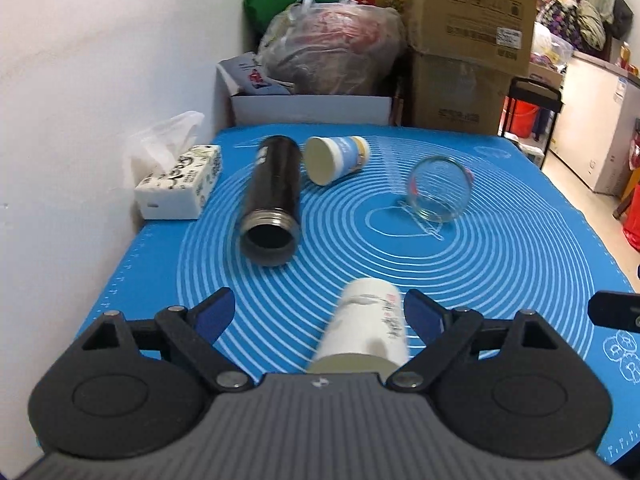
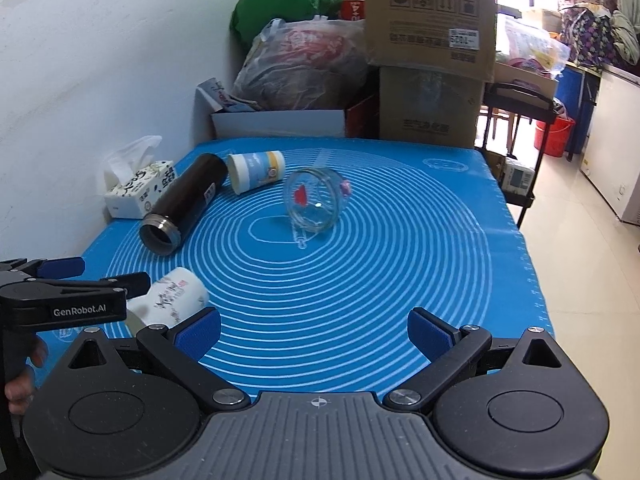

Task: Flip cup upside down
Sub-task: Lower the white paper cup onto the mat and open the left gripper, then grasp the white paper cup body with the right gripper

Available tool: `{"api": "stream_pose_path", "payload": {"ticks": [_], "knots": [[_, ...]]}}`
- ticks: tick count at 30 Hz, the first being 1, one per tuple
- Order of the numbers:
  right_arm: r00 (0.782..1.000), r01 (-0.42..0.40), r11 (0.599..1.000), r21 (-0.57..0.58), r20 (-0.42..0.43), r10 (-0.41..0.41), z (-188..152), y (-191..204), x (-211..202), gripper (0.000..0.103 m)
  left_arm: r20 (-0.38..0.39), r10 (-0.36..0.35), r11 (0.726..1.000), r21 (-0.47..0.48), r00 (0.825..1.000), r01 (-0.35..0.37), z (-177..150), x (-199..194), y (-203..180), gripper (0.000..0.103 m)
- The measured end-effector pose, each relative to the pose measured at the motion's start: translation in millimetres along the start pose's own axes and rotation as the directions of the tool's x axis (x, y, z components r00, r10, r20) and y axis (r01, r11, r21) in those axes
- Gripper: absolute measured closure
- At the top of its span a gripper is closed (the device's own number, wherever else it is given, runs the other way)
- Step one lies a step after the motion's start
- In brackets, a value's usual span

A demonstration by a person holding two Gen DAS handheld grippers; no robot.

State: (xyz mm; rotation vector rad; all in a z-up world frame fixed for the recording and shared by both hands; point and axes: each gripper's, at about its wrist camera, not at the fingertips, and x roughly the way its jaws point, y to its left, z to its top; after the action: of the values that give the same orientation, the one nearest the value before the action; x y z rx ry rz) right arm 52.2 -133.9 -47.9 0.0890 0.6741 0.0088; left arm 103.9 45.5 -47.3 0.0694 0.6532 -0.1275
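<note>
Several cups lie on their sides on a blue mat. A white paper cup with red and black print lies between the open fingers of my left gripper, untouched by the pads; it also shows in the right wrist view. A black flask, a blue-and-white paper cup and a clear glass cup lie farther back. My right gripper is open and empty over the mat's near middle. The left gripper also shows in the right wrist view.
A tissue box sits at the mat's left edge by the white wall. Cardboard boxes, a plastic bag and a white box crowd the back edge. The floor drops off to the right.
</note>
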Motion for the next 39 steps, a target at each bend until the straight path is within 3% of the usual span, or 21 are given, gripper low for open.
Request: {"api": "stream_pose_path", "payload": {"ticks": [11, 20, 24, 29, 33, 39], "knots": [[0.994, -0.087, 0.996, 0.001, -0.07, 0.087, 23.2, 38.7, 29.3, 0.003, -0.029, 0.064, 0.995, -0.081, 0.998, -0.066, 1.0, 16.8, 52.3, 0.012], [0.969, -0.141, 0.988, 0.063, -0.193, 0.151, 39.5, 62.4, 81.3, 0.01, -0.053, 0.083, 0.991, -0.097, 0.995, -0.088, -4.2, 42.5, 73.5, 0.012], [0.951, -0.151, 0.981, 0.124, -0.253, 0.178, 42.1, 64.6, 103.9, 0.015, -0.06, 0.085, 0.99, -0.111, 0.995, -0.091, -3.1, 55.0, 83.5, 0.012], [0.908, -0.18, 0.951, 0.252, -0.328, 0.259, 46.0, 61.9, 133.0, 0.022, -0.069, 0.08, 0.988, -0.123, 0.994, -0.088, -0.1, 70.7, 92.1, 0.012], [0.883, -0.191, 0.941, 0.279, -0.371, 0.289, 45.5, 68.8, 149.3, 0.026, -0.073, 0.073, 0.988, -0.13, 0.995, -0.082, 1.7, 80.5, 96.0, 0.012], [0.848, -0.218, 0.92, 0.325, -0.404, 0.343, 43.8, 76.0, 166.8, 0.046, -0.09, 0.064, 0.989, -0.131, 0.994, -0.076, -2.0, 88.1, 97.8, 0.012]]}}
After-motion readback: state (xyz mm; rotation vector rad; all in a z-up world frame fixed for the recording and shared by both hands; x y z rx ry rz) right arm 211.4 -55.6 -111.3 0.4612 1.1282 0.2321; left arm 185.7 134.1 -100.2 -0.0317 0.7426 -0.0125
